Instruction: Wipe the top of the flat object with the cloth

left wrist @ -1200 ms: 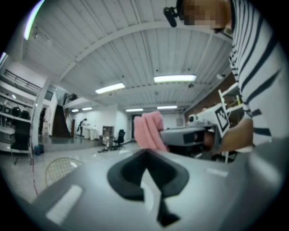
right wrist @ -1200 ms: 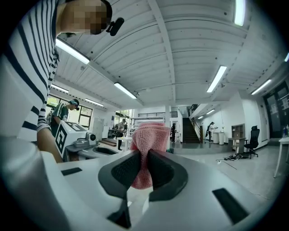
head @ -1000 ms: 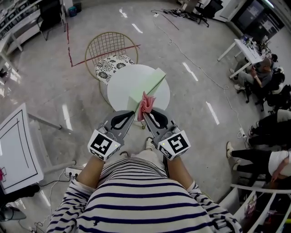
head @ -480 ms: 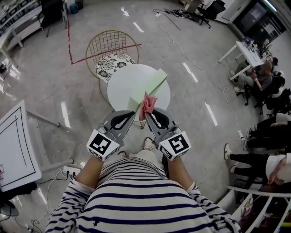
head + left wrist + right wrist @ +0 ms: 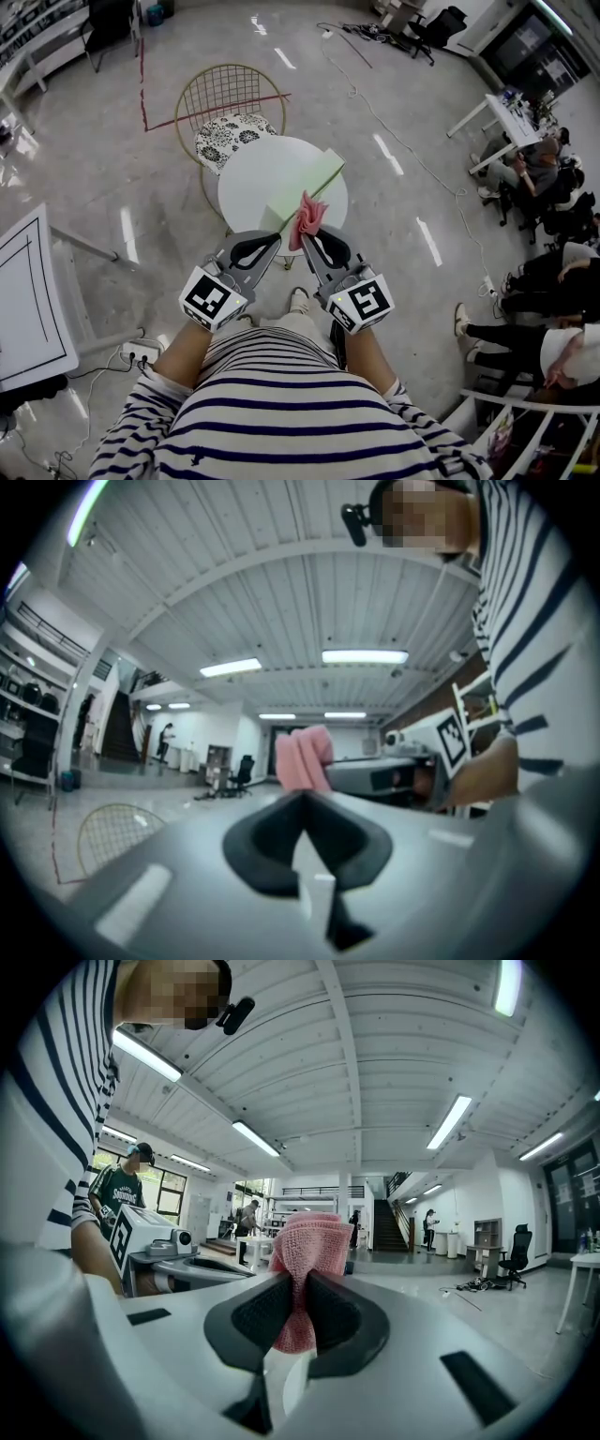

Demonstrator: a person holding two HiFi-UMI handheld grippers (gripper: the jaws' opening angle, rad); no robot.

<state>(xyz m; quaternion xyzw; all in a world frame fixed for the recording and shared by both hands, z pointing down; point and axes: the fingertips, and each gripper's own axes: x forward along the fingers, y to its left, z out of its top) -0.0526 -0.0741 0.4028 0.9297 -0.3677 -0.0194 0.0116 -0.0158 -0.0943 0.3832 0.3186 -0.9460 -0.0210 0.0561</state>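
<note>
A pale green flat board [image 5: 305, 180] lies across the round white table [image 5: 253, 173] in the head view. My right gripper [image 5: 307, 233] is shut on a pink cloth [image 5: 305, 217], held at the table's near edge; the cloth [image 5: 307, 1265] is pinched between its dark pads [image 5: 333, 1312] and bunches out past them. My left gripper [image 5: 274, 238] hovers beside it, just left, shut with nothing between its jaws. From the left gripper view the jaws [image 5: 302, 799] meet in a closed line, and the pink cloth [image 5: 302, 757] shows beyond them.
A gold wire chair [image 5: 225, 103] with a patterned cushion stands behind the table. A white framed board [image 5: 23, 300] is at the left. People sit at the right by a white desk [image 5: 511, 108]. Cables run over the glossy floor.
</note>
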